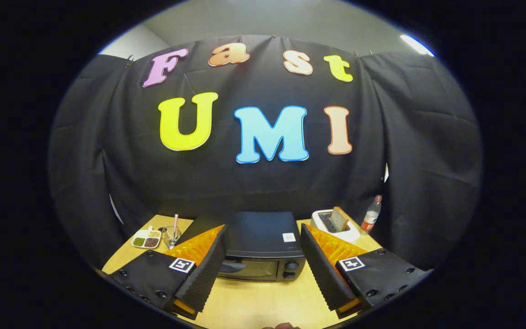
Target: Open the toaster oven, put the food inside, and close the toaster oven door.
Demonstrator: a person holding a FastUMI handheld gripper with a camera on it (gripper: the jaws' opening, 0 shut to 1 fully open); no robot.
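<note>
A black toaster oven [263, 249] stands on the wooden table [263, 301], straight ahead of my fingers, with its glass door shut and two knobs at its right side. My gripper [263, 237] is open, high above the table, and nothing is between the fingers. The oven shows in the gap between them. A slice of bread [339, 218] stands upright in a white toaster [334, 227] to the right of the oven, behind my right finger.
A white divided dish [146, 239] with several small foods lies at the back left. Beside it stands a clear glass [170, 236] with a pink straw. A plastic bottle [371, 214] with a red label stands at the back right. Black cloth walls close the booth.
</note>
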